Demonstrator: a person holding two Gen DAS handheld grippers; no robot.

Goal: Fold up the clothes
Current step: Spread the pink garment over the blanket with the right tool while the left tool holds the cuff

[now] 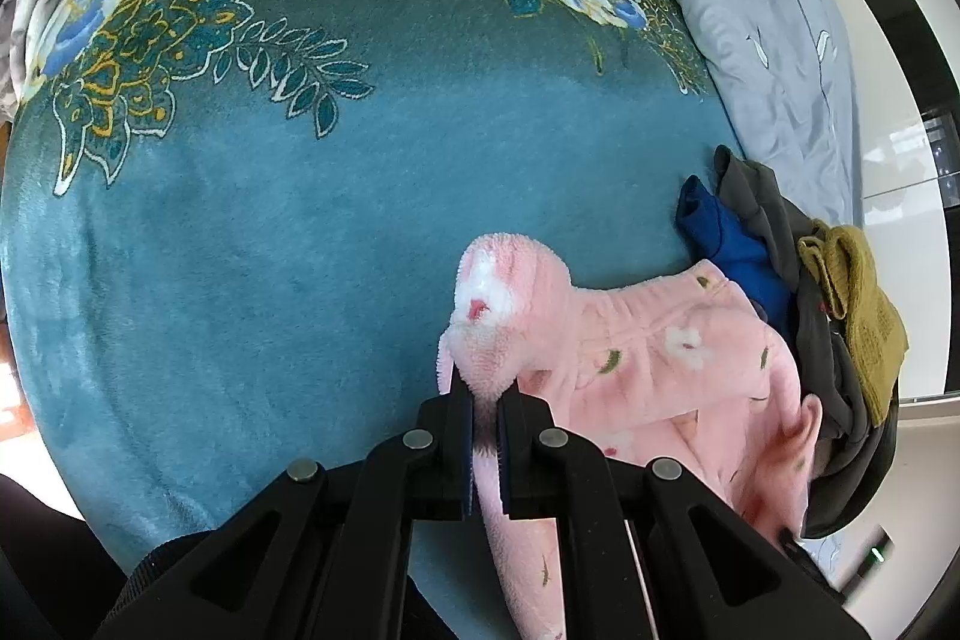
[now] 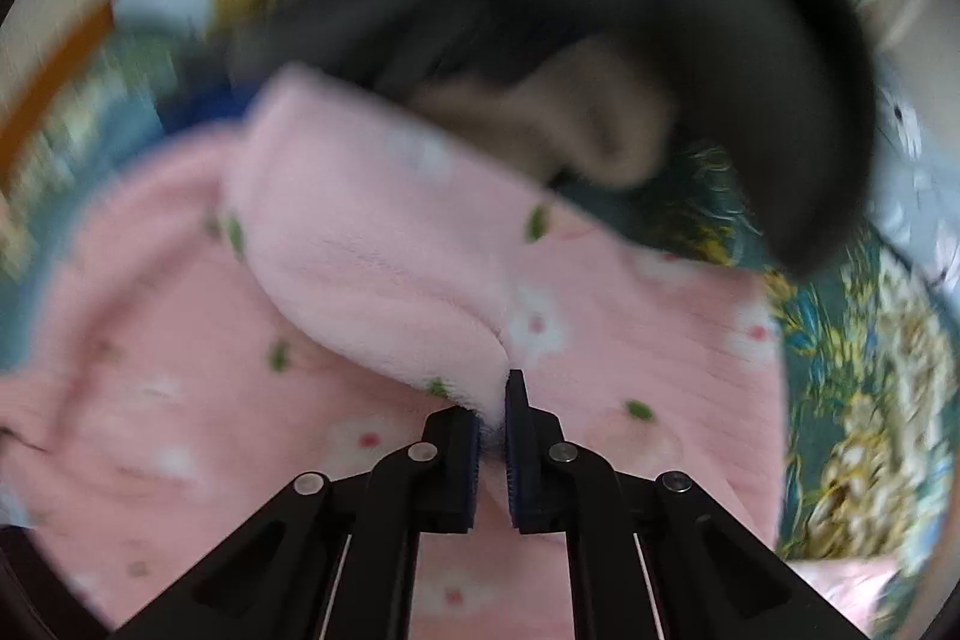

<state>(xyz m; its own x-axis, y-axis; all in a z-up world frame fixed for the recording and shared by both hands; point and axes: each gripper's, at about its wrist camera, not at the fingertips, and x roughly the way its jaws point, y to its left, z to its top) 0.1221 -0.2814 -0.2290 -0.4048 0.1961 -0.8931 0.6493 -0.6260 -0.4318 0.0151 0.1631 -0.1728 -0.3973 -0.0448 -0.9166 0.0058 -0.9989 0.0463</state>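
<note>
1 pink fleece garment (image 1: 654, 370) — rumpled, flower-printed

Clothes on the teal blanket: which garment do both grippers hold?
The fluffy pink flower-print garment; the blue, dark grey and mustard-yellow clothes lie untouched in a pile beside it.

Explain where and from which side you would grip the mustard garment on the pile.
Probably grip the mustard garment at its bunched upper edge, coming down from above. It lies on top of the dark clothes, so that raised fold looks free to pinch without catching the layers beneath.
</note>
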